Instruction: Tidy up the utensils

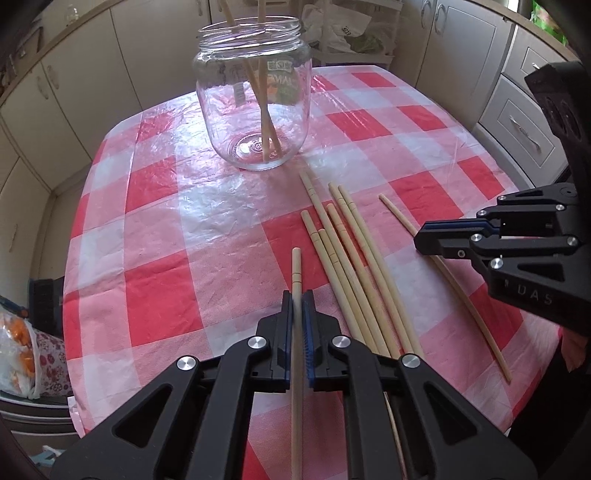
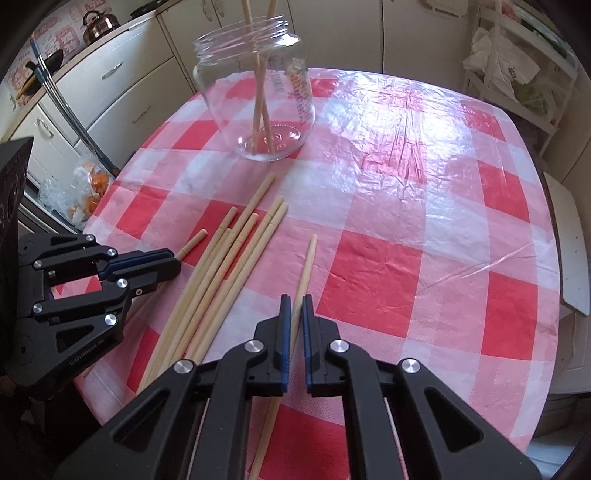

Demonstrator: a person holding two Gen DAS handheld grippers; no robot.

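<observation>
A clear glass jar [image 1: 255, 110] [image 2: 258, 103] stands at the far side of the red-and-white checked tablecloth [image 1: 177, 229] with two chopsticks upright in it. Several loose wooden chopsticks [image 1: 351, 258] [image 2: 229, 258] lie in a bundle in front of it. My left gripper [image 1: 297, 299] [image 2: 173, 258] is shut on one chopstick [image 1: 296, 273] [image 2: 194, 242] to the left of the bundle, just above the cloth. My right gripper [image 2: 296, 302] [image 1: 421, 236] is shut on another chopstick [image 2: 308, 266] [image 1: 399, 218] to the right of the bundle. Both held sticks point toward the jar.
Cream kitchen cabinets [image 1: 74, 92] surround the table. A kettle [image 2: 98, 22] sits on the counter, a bag of oranges [image 2: 88, 184] lies on the floor at left, and a white rack with plastic bags [image 2: 517, 74] stands at right. A white seat [image 2: 569, 251] is beside the table's right edge.
</observation>
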